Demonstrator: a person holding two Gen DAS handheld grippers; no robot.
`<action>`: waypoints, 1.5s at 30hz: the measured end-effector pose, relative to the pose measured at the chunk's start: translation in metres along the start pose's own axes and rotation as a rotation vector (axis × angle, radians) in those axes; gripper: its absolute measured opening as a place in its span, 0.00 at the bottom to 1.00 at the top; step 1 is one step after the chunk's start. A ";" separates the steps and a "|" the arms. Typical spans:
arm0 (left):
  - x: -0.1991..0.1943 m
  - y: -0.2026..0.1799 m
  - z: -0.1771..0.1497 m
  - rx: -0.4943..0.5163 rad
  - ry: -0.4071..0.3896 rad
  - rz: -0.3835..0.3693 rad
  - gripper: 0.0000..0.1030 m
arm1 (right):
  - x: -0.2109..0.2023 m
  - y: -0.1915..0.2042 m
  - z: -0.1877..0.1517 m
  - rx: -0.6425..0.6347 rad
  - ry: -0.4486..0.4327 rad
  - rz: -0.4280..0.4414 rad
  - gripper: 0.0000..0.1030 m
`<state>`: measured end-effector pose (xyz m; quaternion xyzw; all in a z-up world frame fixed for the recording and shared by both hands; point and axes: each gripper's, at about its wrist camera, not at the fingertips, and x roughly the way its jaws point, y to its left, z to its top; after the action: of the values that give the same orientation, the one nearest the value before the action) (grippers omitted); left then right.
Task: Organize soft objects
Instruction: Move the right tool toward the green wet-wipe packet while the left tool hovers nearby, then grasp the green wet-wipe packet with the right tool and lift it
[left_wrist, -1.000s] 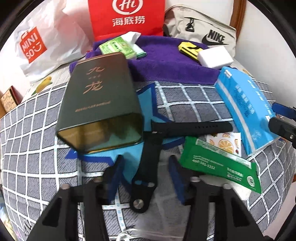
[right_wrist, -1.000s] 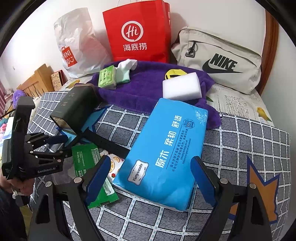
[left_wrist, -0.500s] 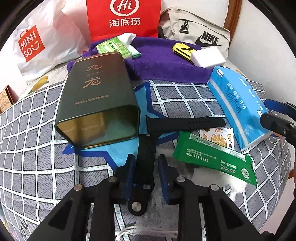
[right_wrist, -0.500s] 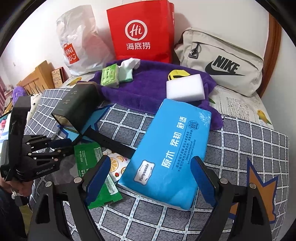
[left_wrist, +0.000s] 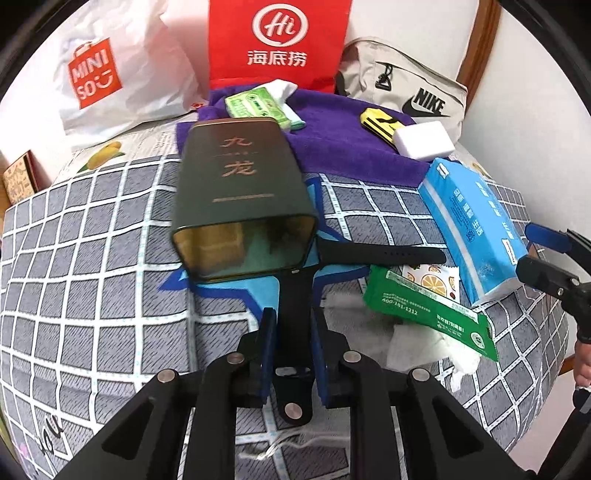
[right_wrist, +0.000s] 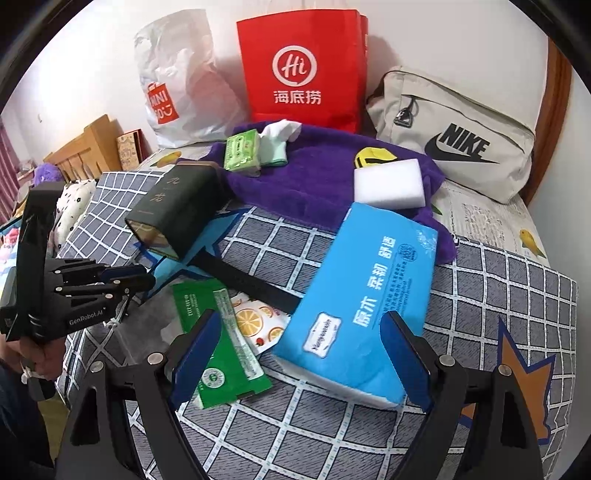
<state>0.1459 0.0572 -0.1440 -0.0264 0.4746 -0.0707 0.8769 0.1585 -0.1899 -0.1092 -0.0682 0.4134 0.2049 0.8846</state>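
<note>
Black strap (left_wrist: 295, 314), bent in an L, pinched at one end between blue pads; other end lying flat on checked bed cover beside blue tissue pack (right_wrist: 362, 310).

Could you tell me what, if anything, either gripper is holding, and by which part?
The left gripper pinches the black rubber watch strap near its buckle end; the right gripper holds nothing.
</note>
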 end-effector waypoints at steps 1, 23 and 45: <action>-0.002 0.002 -0.001 -0.004 -0.003 -0.001 0.17 | -0.001 0.002 0.000 -0.001 0.000 0.004 0.85; -0.015 0.013 -0.008 -0.038 -0.029 -0.008 0.17 | 0.059 0.074 -0.028 -0.210 0.125 0.062 0.40; -0.006 0.013 -0.008 -0.048 -0.012 -0.034 0.17 | 0.056 0.051 -0.007 -0.076 0.132 0.166 0.18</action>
<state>0.1372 0.0710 -0.1445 -0.0558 0.4702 -0.0739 0.8777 0.1640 -0.1282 -0.1542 -0.0805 0.4669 0.2881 0.8322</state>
